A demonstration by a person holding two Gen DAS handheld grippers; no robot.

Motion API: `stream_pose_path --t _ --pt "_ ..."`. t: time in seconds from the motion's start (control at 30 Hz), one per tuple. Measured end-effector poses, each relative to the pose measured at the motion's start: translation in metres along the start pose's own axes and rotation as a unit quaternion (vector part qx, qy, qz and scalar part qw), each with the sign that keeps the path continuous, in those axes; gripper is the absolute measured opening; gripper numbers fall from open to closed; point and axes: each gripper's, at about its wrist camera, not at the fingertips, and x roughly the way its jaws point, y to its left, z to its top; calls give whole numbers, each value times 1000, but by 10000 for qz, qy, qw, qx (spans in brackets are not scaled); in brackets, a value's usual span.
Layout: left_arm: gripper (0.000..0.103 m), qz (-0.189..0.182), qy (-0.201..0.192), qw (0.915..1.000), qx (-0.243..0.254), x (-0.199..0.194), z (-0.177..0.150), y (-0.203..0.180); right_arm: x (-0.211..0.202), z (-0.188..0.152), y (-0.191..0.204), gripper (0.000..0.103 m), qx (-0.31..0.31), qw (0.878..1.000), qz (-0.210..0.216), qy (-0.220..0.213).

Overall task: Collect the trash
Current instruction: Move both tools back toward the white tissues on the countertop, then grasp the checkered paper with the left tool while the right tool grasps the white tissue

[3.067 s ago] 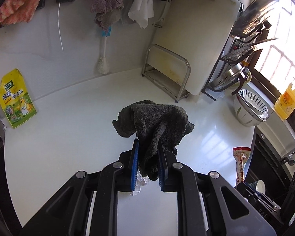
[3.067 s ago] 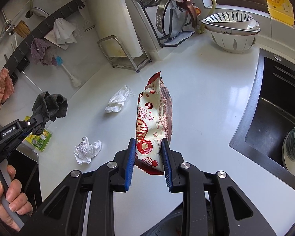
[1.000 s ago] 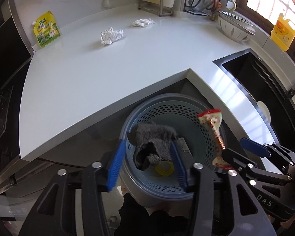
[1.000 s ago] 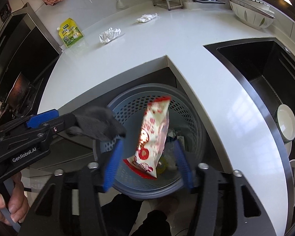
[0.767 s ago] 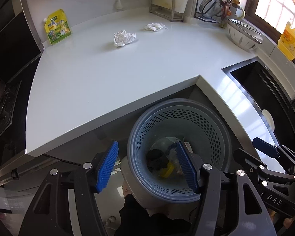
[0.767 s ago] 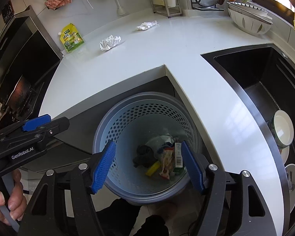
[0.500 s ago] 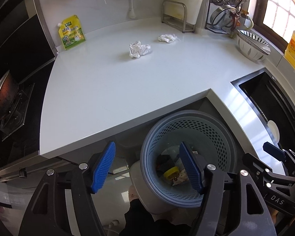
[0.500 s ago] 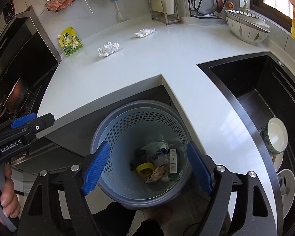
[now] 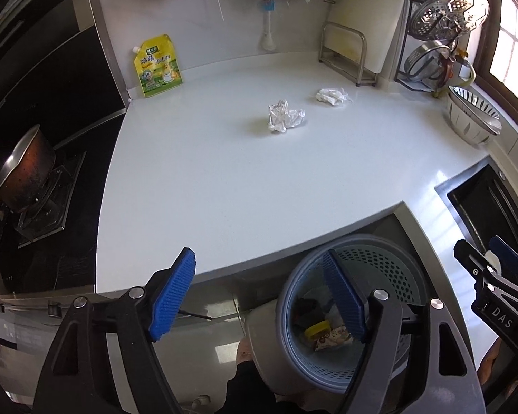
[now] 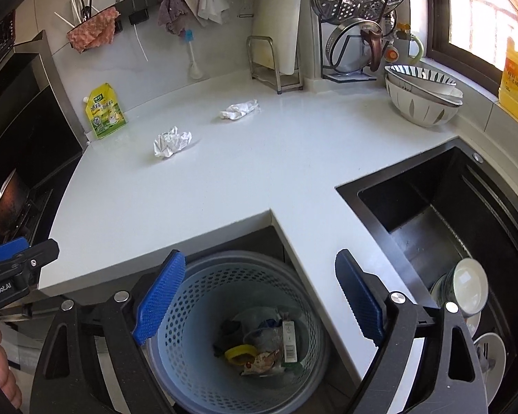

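Note:
My left gripper [image 9: 259,293] hangs over the counter's front edge with its jaws opening and nothing between them. My right gripper [image 10: 259,296] is above the blue perforated bin [image 10: 197,372], jaws opening too and holding nothing. In the bin lie a dark cloth [image 10: 229,327], a snack packet [image 10: 259,362] and a yellow lid [image 10: 240,351]. The bin [image 9: 407,276] shows low on the right in the left wrist view. On the white counter [image 9: 224,189] lie a crumpled foil ball [image 9: 285,117] [image 10: 172,141] and a white tissue [image 9: 331,96] [image 10: 240,108], both far from the grippers.
A yellow pouch [image 9: 157,67] leans on the back wall. A pot [image 9: 24,169] sits on the stove at left. The black sink [image 10: 431,214] at right holds bowls [image 10: 466,289]. Stacked bowls [image 10: 421,93], a dish rack [image 10: 355,34] and a yellow bottle [image 10: 516,82] line the back right.
Both grippers let go: the dark cloth and the snack packet dropped into the bin. Both then rose and tilted up with jaws widening, so more of the counter shows.

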Motion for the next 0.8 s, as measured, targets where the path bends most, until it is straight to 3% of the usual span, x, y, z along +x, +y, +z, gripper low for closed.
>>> stream_pose_path --t 0.3,0.6,0.8 --pt "85 36 -418 9988 -254 46 73 12 51 72 10 85 -41 9993 -150 -331" --pt "88 -118 -474 9984 -286 128 129 -5 118 126 18 85 -193 9992 -122 -330" --pt "89 -317 -283 9984 -370 188 153 -19 153 142 18 85 -287 9990 -243 -234"
